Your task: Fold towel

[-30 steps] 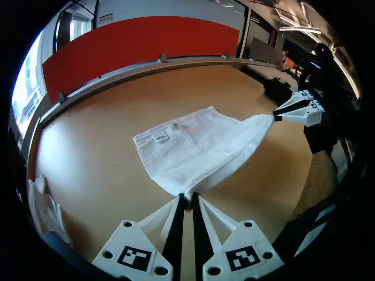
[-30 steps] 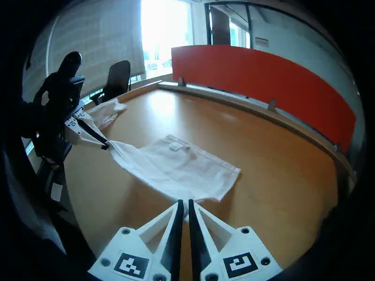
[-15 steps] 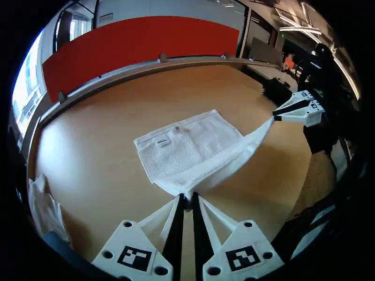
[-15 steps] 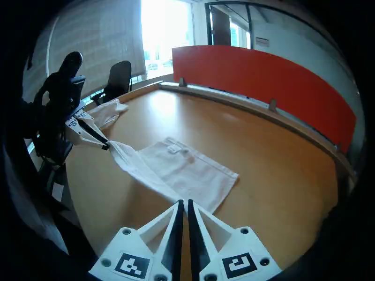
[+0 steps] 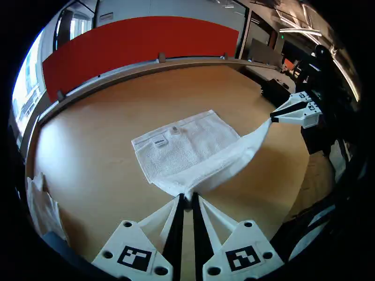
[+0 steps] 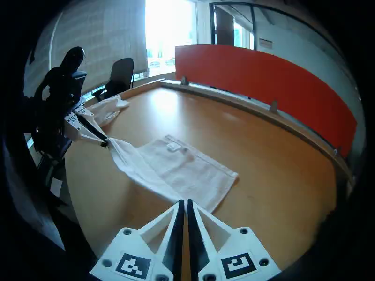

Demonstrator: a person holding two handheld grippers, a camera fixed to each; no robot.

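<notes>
Pinching adjacent corners, left gripper point(image 5: 187, 196) and right gripper point(image 6: 183, 202) fingers hold the white towel point(image 5: 187, 145) with one edge raised.

A broad wooden table point(image 5: 89, 140) with a rounded edge takes up the middle of the room. A red partition panel point(image 5: 140, 42) runs along its far side. In the right gripper view a bright window point(image 6: 168, 28) glares far off, with pale blinds point(image 6: 103, 37) to its left and a dark office chair point(image 6: 118, 75) near the table's far left edge. Strip lights point(image 5: 300, 30) glow on the ceiling.
</notes>
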